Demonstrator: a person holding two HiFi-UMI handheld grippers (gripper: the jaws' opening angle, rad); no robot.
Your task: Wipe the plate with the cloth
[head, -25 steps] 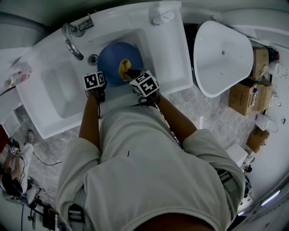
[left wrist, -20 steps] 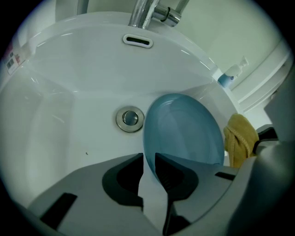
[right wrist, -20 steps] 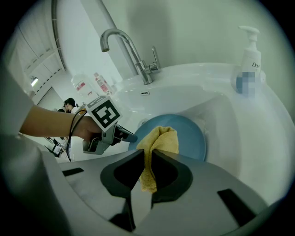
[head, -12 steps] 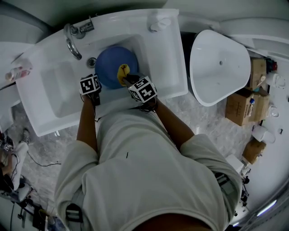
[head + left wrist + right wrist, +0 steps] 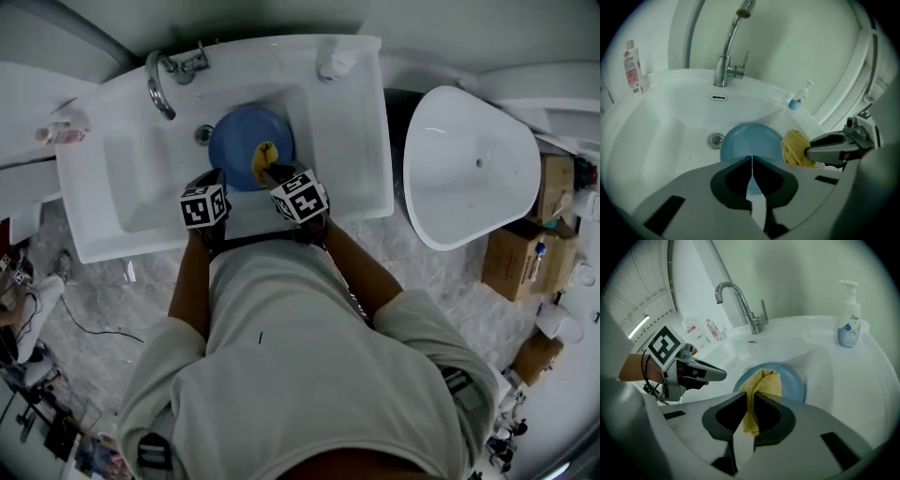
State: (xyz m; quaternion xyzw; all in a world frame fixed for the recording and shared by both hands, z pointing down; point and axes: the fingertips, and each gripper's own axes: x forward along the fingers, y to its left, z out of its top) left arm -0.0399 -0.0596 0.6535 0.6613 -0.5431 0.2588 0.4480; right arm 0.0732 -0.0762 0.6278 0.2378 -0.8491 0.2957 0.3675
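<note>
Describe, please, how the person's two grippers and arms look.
The left gripper and right gripper have pale grey bodies with dark jaws that taper to points. Each carries a white cube printed with black square markers. Black cables trail at the left gripper's rear. The person wears a pale short-sleeved shirt; the forearms are bare.

White basin unit (image 5: 339, 150) w/ chrome tap (image 5: 157, 86), freestanding tub (image 5: 469, 178) at R, grey marble floor (image 5: 108, 300), cardboard boxes (image 5: 514, 265) beyond.
</note>
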